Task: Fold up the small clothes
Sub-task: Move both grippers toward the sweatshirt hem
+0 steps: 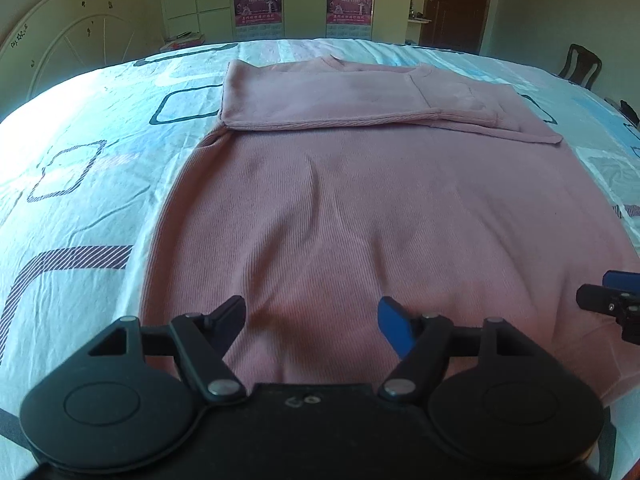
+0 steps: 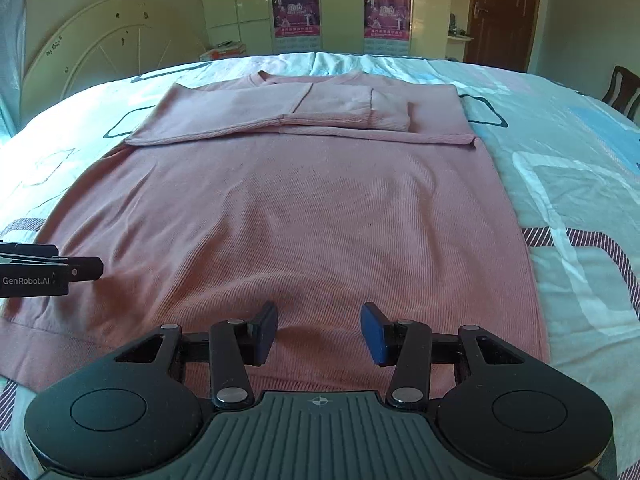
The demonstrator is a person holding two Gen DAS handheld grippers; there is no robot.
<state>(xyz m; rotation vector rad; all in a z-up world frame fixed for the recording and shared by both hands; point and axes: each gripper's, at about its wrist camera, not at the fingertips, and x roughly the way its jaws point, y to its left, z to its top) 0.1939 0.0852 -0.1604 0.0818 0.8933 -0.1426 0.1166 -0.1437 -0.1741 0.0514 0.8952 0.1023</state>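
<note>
A: Left tongs [image 1: 312,322] — state?

B: Standing open, nothing between the pads, hovering over the near hem area of the pink sweater [image 1: 360,216]. Fabric is showing plainly through the gap.

A: Right tongs [image 2: 319,332]?

B: Also open, narrower gap than the left, gripping nothing. They are hanging above the sweater's lower part, closer to its right edge.

A: Where is the sweater lying?

B: Flat on the bed [image 2: 580,184], on a pale sheet with square outlines. It is stretching away ahead of both tongs. Both sleeves are lying folded across the chest at the far end, one overlapping the other; the collar is pointing away.

A: Are the tongs seeing each other?

B: Yes. Each is showing at the edge of the other's view, side by side over the hem and apart.

A: Beyond the bed?

B: Wardrobe doors with two posters [image 2: 296,12], a brown door [image 2: 504,12] to the right of them, a chair [image 1: 582,66] far right of the tongs.
</note>
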